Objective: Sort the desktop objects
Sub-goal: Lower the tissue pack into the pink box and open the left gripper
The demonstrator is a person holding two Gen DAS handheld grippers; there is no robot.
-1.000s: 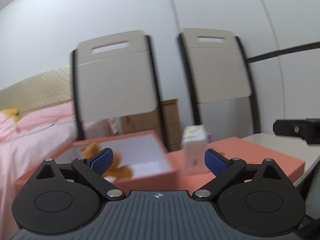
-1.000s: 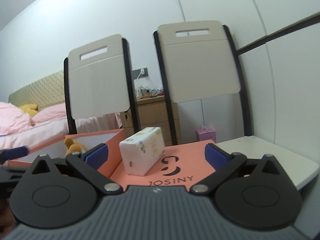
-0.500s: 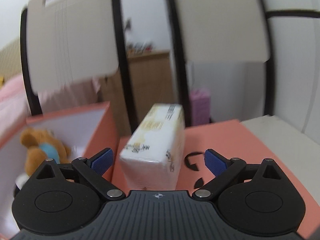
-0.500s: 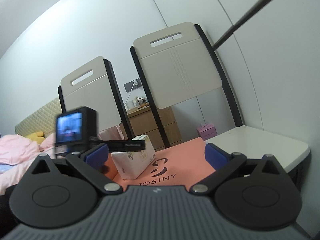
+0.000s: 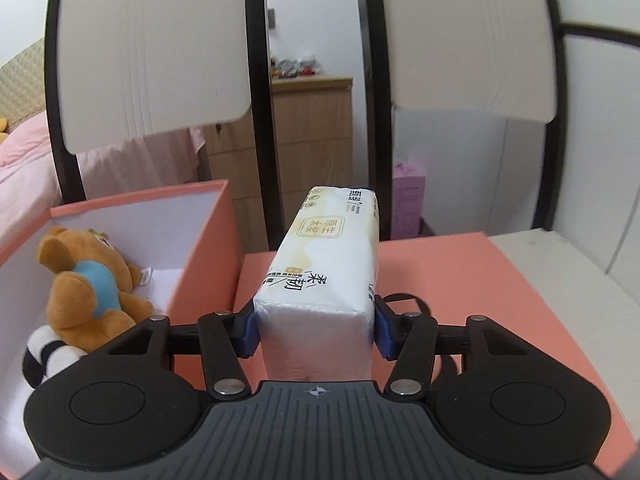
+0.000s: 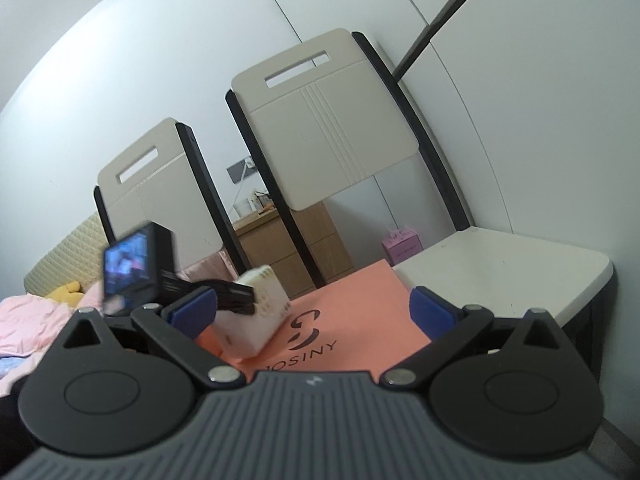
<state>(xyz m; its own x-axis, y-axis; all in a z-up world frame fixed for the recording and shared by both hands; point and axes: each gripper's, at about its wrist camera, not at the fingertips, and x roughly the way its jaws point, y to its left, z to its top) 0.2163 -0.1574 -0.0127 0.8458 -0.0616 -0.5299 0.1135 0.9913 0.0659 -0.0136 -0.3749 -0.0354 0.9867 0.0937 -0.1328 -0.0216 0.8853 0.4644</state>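
Observation:
A white and yellow tissue pack (image 5: 328, 272) lies on the flat pink box lid (image 5: 460, 280). My left gripper (image 5: 314, 330) is shut on the near end of the tissue pack, with a blue pad on each side. An open pink box (image 5: 208, 240) stands to the left and holds a brown teddy bear (image 5: 86, 284) and a striped toy (image 5: 44, 356). In the right wrist view my right gripper (image 6: 312, 314) is open and empty, held back above the lid (image 6: 360, 300). There the left gripper (image 6: 224, 296) is on the tissue pack (image 6: 260, 312).
Two beige chair backs (image 5: 160, 60) (image 5: 472, 40) stand behind the table. The white tabletop (image 6: 500, 264) lies right of the lid. A wooden dresser (image 5: 308, 140) and a small pink box (image 5: 408, 200) are behind. A pink bed (image 6: 32, 316) is at the left.
My left gripper moved forward onto the tissue pack and closed on its near end. My right gripper tilted up and drew back to the right, still open.

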